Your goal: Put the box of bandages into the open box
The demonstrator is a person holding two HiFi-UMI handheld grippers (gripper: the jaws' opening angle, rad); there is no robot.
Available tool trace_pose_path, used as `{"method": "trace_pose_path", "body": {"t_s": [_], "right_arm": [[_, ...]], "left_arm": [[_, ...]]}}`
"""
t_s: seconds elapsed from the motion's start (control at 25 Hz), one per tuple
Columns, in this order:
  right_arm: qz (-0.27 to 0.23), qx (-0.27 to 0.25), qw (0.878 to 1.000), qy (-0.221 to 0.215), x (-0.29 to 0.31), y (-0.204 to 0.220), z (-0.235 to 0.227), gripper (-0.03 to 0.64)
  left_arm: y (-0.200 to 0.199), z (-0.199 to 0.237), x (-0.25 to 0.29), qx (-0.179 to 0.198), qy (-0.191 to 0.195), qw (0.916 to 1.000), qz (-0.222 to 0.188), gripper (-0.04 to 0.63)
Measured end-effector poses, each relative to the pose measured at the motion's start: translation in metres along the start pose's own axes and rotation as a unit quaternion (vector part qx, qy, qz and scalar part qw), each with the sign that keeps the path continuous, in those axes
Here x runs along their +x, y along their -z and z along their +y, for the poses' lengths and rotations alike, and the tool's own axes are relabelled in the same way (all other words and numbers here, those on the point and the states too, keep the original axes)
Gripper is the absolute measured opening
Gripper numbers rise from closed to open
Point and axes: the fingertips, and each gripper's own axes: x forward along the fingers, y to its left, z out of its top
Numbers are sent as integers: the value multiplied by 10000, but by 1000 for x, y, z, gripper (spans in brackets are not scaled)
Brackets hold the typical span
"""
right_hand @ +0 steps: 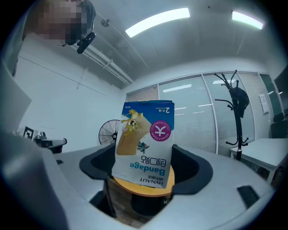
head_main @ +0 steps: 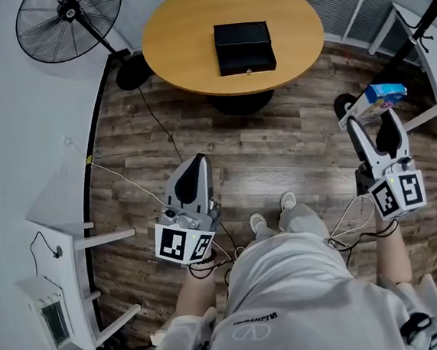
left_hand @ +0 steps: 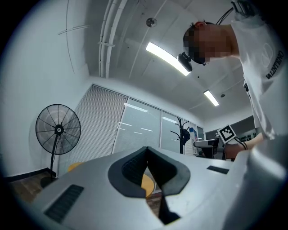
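While the right gripper (head_main: 373, 125) clamps the blue-and-white cardboard box of bandages (head_main: 378, 99) well short of the round wooden bench (head_main: 182, 35), the carry should end squarely above the black rectangular box (head_main: 245, 47) at the bench's middle before release. The left gripper (head_main: 197, 165), also short of the bench, is clenched on nothing. Whether the black box's lid is up is unclear.

Ceiling strip lamps (right_hand: 157, 21) light the room brightly and evenly, laying a soft sheen on the floor (head_main: 280, 174). Both gripper views bulge and darken at the corners; the bandage box (right_hand: 144, 143) is sharp.
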Motion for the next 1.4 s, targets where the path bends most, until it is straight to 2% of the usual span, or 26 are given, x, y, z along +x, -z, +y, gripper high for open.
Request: {"method": "trace_pose_path", "body": {"t_s": [0.24, 0.56, 0.68, 0.88, 1.4], "right_arm": [[134, 17, 9999, -50, 30, 8, -11, 394], [102, 73, 9996, -247, 42, 26, -28, 394], [105, 100, 9993, -357, 61, 29, -44, 394], [192, 204, 9982, -534, 117, 26, -83, 394], [340, 325, 9921, -1159, 189, 47, -125, 394]], "left_arm": [[8, 9, 33, -55, 54, 9999, 103, 8], [25, 0, 56, 31, 32, 10000, 49, 8], [32, -2, 82, 58, 16, 10000, 58, 8], [40, 4, 146, 99, -67, 9998, 168, 8], [61, 15, 214, 176, -512, 9984, 185, 8]]}}
